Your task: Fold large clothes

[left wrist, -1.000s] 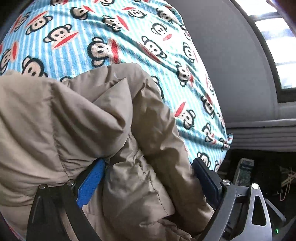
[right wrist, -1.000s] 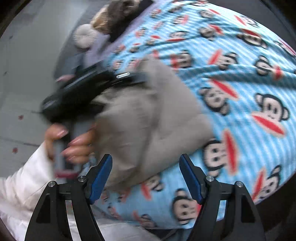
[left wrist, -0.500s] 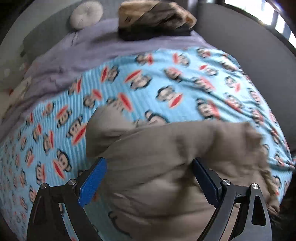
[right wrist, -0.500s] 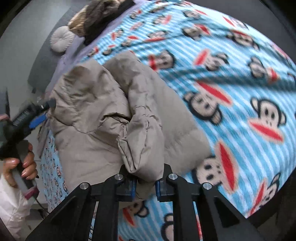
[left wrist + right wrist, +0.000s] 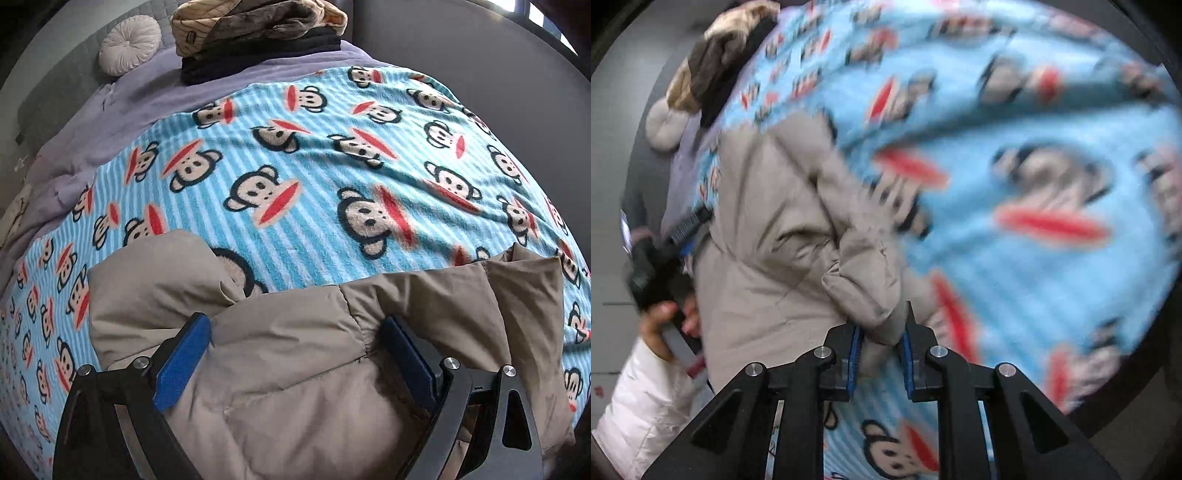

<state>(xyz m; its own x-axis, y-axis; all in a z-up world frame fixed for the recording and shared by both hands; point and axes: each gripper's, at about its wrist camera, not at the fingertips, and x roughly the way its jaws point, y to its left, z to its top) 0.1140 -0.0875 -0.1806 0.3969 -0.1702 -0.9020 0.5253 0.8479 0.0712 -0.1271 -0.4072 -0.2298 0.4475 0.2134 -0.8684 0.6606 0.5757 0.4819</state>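
Note:
A beige padded jacket (image 5: 295, 387) lies bunched on the blue monkey-print blanket (image 5: 332, 166) near the bed's front edge. My left gripper (image 5: 295, 325) stands wide open over it, jacket cloth bulging between the blue pads without being pinched. In the right wrist view the jacket (image 5: 768, 221) stretches away to the left, and my right gripper (image 5: 881, 332) is shut on a thick folded end of it (image 5: 864, 288). The left gripper (image 5: 689, 225) shows at the jacket's far left edge, gripped by a hand (image 5: 661, 317) in a white sleeve (image 5: 639, 398).
A pile of folded dark and tan clothes (image 5: 258, 33) and a round pale cushion (image 5: 129, 44) sit at the bed's far end on a purple sheet (image 5: 147, 99). A grey wall runs along the right, and grey floor (image 5: 613, 288) lies left of the bed.
My right gripper went from wide open to shut on a fold of the jacket and dropped closer to it. The left gripper swung round and now looks along the bed, jaws still wide.

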